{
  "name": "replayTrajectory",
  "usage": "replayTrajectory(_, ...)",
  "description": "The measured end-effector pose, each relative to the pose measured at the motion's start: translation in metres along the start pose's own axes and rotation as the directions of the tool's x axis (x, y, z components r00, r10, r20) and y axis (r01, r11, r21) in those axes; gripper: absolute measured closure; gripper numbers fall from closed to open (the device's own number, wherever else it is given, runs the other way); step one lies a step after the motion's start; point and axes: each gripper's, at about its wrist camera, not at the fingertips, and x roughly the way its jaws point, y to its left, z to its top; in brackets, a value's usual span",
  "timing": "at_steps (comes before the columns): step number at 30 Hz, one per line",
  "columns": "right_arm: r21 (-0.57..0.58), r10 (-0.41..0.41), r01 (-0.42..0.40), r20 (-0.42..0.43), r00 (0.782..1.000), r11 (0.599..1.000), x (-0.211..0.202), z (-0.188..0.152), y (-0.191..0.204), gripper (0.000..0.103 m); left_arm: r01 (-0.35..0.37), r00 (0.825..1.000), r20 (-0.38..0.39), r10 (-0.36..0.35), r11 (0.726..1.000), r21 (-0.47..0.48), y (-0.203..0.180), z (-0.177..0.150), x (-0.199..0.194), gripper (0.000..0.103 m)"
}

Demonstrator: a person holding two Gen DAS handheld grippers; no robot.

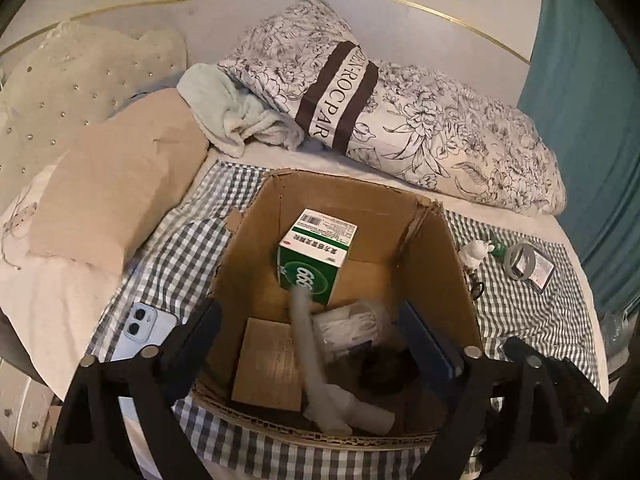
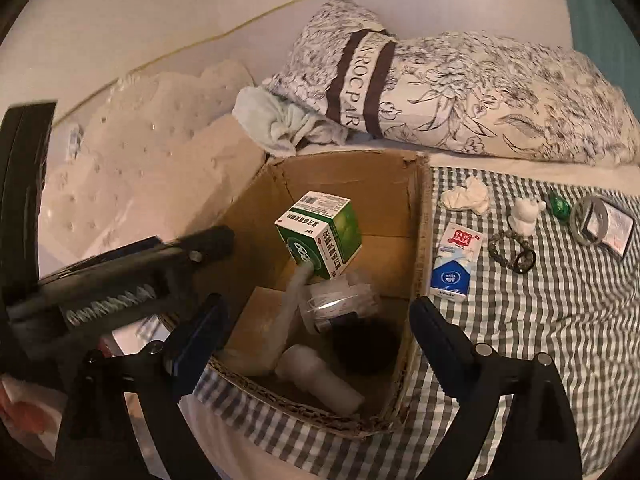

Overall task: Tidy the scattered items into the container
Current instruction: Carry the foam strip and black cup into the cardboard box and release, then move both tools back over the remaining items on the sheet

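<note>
Cardboard box (image 2: 418,264) sits open on the checked cloth (image 2: 560,340) on the bed, so things can be dropped in from above. Inside it a green medicine box (image 2: 320,236) leans tipped on one corner, because it rests on the pile under it: a white tube (image 2: 290,308), a clear plastic pack (image 2: 340,300) and something dark that is too dim to name.

The left gripper (image 1: 312,328) hangs over the box with its jaws wide and nothing in them. The right gripper (image 2: 320,332) also hangs over the box, jaws wide and holding nothing. It looks like both are free to go and fetch more.

More things lie on the cloth to the right of the box, so the job looks only partly done. A small blue and white carton (image 2: 454,264) lies just beside the box wall. Further off are a crumpled tissue (image 2: 468,196), a white bear figure (image 2: 524,216), a dark bracelet (image 2: 512,252), a small green thing (image 2: 559,205) and a roll of tape (image 2: 588,220). A phone (image 1: 144,328) lies to the left of the box.
</note>
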Motion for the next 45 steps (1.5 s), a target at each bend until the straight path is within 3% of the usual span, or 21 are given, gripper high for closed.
replayTrajectory(7,0.104,-0.089,0.079,0.098,0.991,0.991,-0.051,-0.007,-0.047,0.011,-0.068,0.997,0.044,0.066,0.997,0.041,-0.029,-0.024,-0.019,0.000)
replayTrajectory(15,0.194,-0.208,0.168,0.213,0.955,0.967,-0.129,-0.025,-0.112,0.008,0.063,0.993,0.090,-0.076,0.988,0.141,-0.112,-0.066,-0.041,0.000)
replayTrajectory(19,0.211,-0.279,0.230,0.247,0.928,0.950,-0.160,-0.042,-0.141,0.005,0.102,0.986,0.118,-0.117,0.987,0.122,-0.148,-0.075,-0.045,0.000)
replayTrajectory(24,0.226,-0.344,0.290,0.256,0.903,0.930,-0.181,-0.061,-0.180,0.005,0.138,0.986,0.081,-0.148,0.984,0.113,-0.184,-0.086,-0.028,0.000)
replayTrajectory(28,0.265,-0.354,0.289,0.242,0.903,0.920,-0.182,-0.072,-0.215,0.005,0.129,0.989,0.056,-0.138,0.982,0.139,-0.211,-0.088,-0.006,0.000)
replayTrajectory(34,0.282,-0.358,0.292,0.222,0.907,0.914,-0.163,-0.074,-0.257,0.005,0.100,0.990,0.080,-0.118,0.975,0.200,-0.248,-0.081,0.034,0.000)
replayTrajectory(45,0.277,-0.383,0.325,0.190,0.904,0.904,-0.089,-0.036,-0.325,0.005,0.089,0.993,0.062,-0.102,0.978,0.188,-0.291,-0.052,0.152,0.000)
